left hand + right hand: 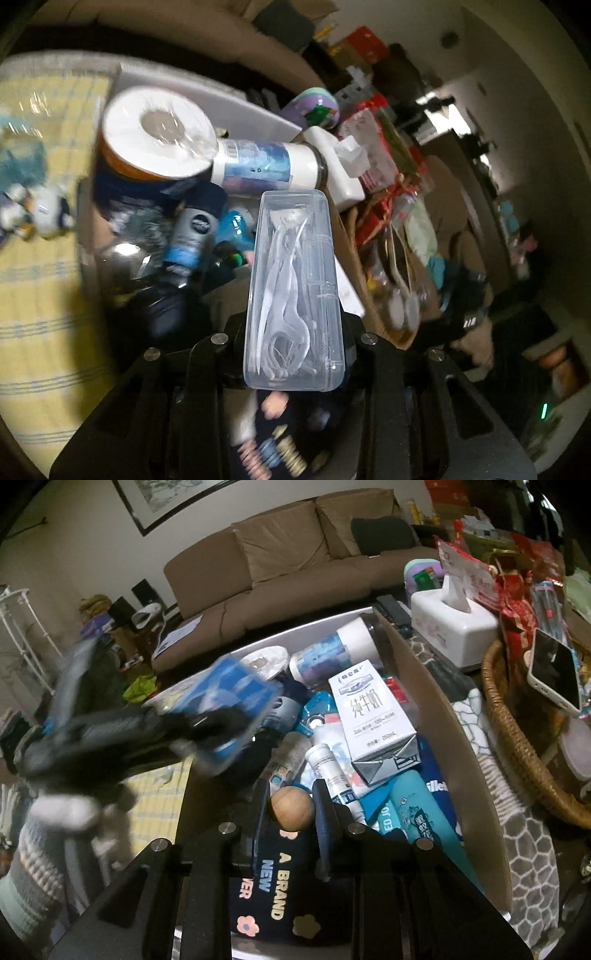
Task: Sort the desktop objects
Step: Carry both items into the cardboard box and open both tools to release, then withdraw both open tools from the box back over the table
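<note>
Fingers of left gripper [295,325] clamp floss-pick case [295,291], angled down; right gripper [291,812] pinches wooden ball [291,808] over storage box [436,686].

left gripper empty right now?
No, the left gripper is clamped on a clear plastic case of floss picks, held between its jaws.

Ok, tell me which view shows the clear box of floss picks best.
The left wrist view. The clear box of floss picks fills the middle of the frame, sharp, clamped in the left tool, with the picks visible inside. In the right wrist view the left tool holds only a blurred bluish shape at the left.
</note>
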### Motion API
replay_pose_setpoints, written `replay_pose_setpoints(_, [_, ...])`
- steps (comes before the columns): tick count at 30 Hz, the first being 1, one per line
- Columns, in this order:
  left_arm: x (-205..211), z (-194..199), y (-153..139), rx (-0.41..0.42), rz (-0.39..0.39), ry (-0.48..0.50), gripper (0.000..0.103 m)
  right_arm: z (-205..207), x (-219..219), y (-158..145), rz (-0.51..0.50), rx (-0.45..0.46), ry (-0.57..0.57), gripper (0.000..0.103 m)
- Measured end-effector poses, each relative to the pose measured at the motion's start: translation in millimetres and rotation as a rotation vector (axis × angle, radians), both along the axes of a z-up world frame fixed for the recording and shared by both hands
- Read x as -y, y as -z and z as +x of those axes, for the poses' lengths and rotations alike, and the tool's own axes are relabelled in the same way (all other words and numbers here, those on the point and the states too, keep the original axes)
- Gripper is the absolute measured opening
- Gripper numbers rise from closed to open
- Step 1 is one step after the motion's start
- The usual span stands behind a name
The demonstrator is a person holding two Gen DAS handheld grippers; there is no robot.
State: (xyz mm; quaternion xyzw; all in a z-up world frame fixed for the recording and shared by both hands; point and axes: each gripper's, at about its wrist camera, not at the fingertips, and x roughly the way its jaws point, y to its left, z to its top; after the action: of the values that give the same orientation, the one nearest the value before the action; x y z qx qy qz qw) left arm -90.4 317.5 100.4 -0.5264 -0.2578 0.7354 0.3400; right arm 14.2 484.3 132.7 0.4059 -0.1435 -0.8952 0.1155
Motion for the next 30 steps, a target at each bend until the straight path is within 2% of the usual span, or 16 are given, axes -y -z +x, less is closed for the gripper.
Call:
replay_pose_setpoints(2, [-11, -11, 13, 0.032, 0.017, -0.020, 0.029, -3, 0, 3, 0.001, 0.004, -0.015, 0.023])
replay_pose_setpoints(7, [-28, -22, 34, 0.066, 0.001, -0.066, 0.029, -12, -5, 7, -0.001, 0.007, -0.027, 0.023])
replay_pose_setpoints(13, [-34, -31, 54, 0.144, 0.044, -0.124, 0.030, -23, -15, 18, -0.011, 0.023, 0.001, 0.023])
replay_pose_setpoints(14, [-33, -31, 54, 0.151, 0.050, -0.124, 0.032, -24, -15, 19, -0.012, 0.025, 0.002, 0.023])
replay_pose_setpoints(17, [-27, -26, 44, 0.120, 0.040, -0.119, 0.056, -22, -13, 22, -0.017, 0.026, -0.003, 0.023])
replay_pose_setpoints(18, [-21, -23, 38, 0.103, 0.036, -0.122, 0.070, -21, -12, 23, -0.017, 0.028, -0.009, 0.023])
replay_pose_setpoints(19, [-15, -20, 31, 0.091, 0.042, -0.126, 0.080, -19, -9, 25, -0.014, 0.031, -0.019, 0.023])
replay_pose_setpoints(21, [-1, -14, 18, 0.062, 0.066, -0.136, 0.085, -17, -3, 26, 0.007, 0.026, -0.032, 0.023])
replay_pose_setpoints(24, [13, -10, 2, 0.033, 0.062, -0.130, 0.085, -19, 8, 31, 0.047, 0.023, -0.046, 0.023])
replay_pose_setpoints(30, [41, 14, -25, -0.067, -0.049, -0.080, 0.088, -29, 25, 42, 0.156, 0.048, -0.029, 0.024])
